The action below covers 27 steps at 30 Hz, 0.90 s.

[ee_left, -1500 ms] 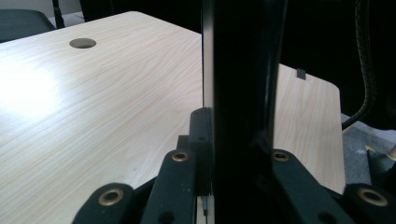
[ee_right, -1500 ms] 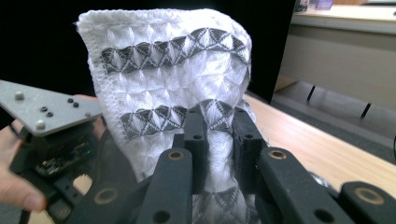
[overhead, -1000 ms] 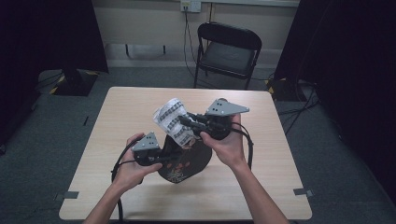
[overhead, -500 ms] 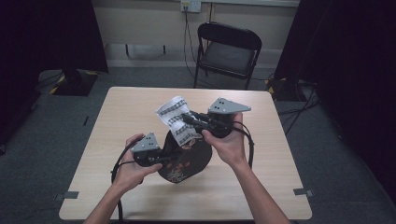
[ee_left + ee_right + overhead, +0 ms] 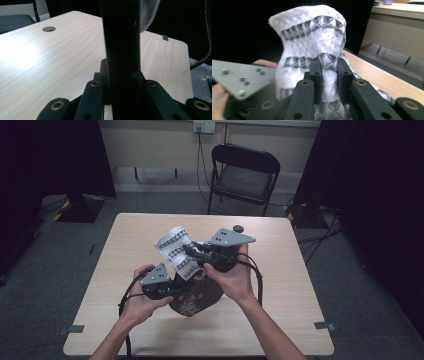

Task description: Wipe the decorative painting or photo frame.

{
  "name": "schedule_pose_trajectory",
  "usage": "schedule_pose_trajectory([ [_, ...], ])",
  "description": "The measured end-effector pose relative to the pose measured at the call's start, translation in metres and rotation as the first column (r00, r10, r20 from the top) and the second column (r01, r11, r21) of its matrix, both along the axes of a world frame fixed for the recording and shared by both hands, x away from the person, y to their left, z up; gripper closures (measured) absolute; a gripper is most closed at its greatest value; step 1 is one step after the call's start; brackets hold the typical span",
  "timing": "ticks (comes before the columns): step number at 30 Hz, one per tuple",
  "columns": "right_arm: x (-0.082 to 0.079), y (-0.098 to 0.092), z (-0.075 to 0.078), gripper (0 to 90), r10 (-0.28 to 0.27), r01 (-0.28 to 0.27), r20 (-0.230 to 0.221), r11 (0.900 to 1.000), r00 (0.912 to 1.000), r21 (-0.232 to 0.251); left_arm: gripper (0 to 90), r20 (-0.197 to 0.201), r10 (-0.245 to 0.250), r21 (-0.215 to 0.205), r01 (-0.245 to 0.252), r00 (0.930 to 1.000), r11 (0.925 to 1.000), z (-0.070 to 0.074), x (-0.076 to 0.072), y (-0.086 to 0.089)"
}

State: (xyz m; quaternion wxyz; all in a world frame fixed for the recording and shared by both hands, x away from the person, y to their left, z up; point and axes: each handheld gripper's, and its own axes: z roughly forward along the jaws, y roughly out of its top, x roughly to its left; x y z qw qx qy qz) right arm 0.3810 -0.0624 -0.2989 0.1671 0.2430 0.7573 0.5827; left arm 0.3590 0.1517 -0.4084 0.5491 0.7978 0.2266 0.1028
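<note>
the right gripper [image 5: 192, 251] is pinching the white patterned cloth [image 5: 176, 251] tight between its jaws, holding it lifted above the middle of the table [image 5: 280, 285]. the left gripper [image 5: 186, 291] is clamping down on a black patterned cloth [image 5: 197, 297] that is lying on the table just below the white one, jaws nearly together, its hand [image 5: 137, 302] sitting low.
</note>
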Motion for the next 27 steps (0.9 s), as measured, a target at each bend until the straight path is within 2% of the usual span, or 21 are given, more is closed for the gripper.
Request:
schedule_pose_trajectory([
  [3,0.005,-0.005,0.000,79.2,-0.023,0.023,-0.014,1.000,0.9996,0.004,78.8,0.001,0.000,0.001,0.000,1.0000,1.0000,0.000,0.000,-0.001],
  [9,0.012,-0.014,0.000,79.3,-0.069,0.069,-0.018,0.997,0.9975,-0.022,78.8,0.000,0.001,0.002,-0.001,1.0000,1.0000,0.000,0.000,0.000],
  [21,0.005,-0.003,0.000,79.2,0.023,-0.023,-0.009,1.000,0.9997,0.011,78.8,0.001,-0.009,0.009,0.009,1.0000,0.9999,0.001,0.000,0.002],
  [23,0.004,-0.001,-0.001,79.2,0.023,-0.023,0.008,1.000,0.9997,0.010,78.8,0.002,-0.009,0.008,0.009,1.0000,0.9999,0.000,0.000,0.002],
  [25,0.006,-0.005,-0.002,79.2,0.032,-0.032,0.000,0.999,0.9995,0.021,78.9,0.001,-0.009,0.002,0.009,1.0000,1.0000,0.000,0.000,0.002],
  [27,0.009,-0.010,-0.003,79.3,0.018,-0.017,-0.006,0.999,0.9998,0.027,79.0,-0.005,-0.008,-0.004,0.008,1.0000,1.0000,0.000,0.000,0.003],
])
